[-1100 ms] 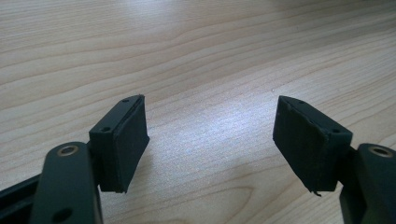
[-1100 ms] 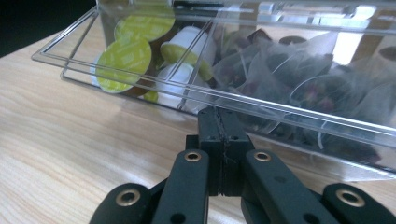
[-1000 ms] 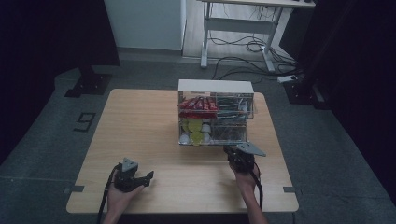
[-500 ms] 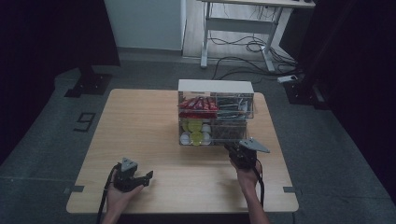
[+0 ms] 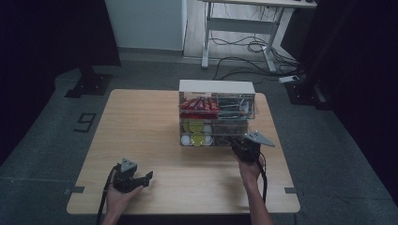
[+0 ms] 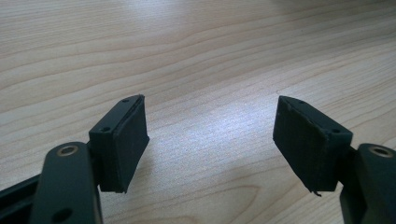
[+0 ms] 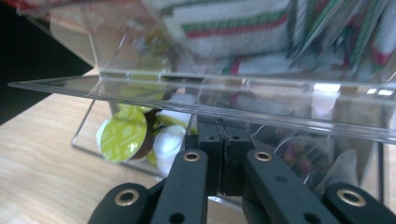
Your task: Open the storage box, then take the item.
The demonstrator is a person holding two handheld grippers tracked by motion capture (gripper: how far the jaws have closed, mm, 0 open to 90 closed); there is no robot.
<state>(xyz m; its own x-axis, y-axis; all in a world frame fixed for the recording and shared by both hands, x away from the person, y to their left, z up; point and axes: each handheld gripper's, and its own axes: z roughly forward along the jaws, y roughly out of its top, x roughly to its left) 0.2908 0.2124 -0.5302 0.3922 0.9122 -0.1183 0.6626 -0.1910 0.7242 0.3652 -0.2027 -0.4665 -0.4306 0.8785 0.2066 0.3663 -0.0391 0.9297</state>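
Note:
A clear acrylic organizer [image 5: 217, 112] stands at the back middle of the wooden table [image 5: 141, 122]. Its upper bins hold red packets [image 5: 197, 104] and striped sachets [image 7: 238, 23]. Green-lidded capsules [image 7: 122, 139] and a white one [image 7: 169, 142] lie in the lower left bin. My right gripper [image 5: 237, 144] is at the organizer's lower front right. In the right gripper view its jaws [image 7: 224, 140] are pressed shut, tips just under a raised clear flap [image 7: 233, 100], with nothing visible between them. My left gripper [image 5: 146, 177] rests near the front left edge, open [image 6: 210, 135] over bare wood.
Dark floor surrounds the table, with a desk frame and cables [image 5: 244, 44] behind it. A black stand base [image 5: 89, 84] sits off the table's back left corner. Bare tabletop stretches left of the organizer and between my two hands.
My right gripper has crept forward to the organizer's lower front. The left gripper has stayed in place.

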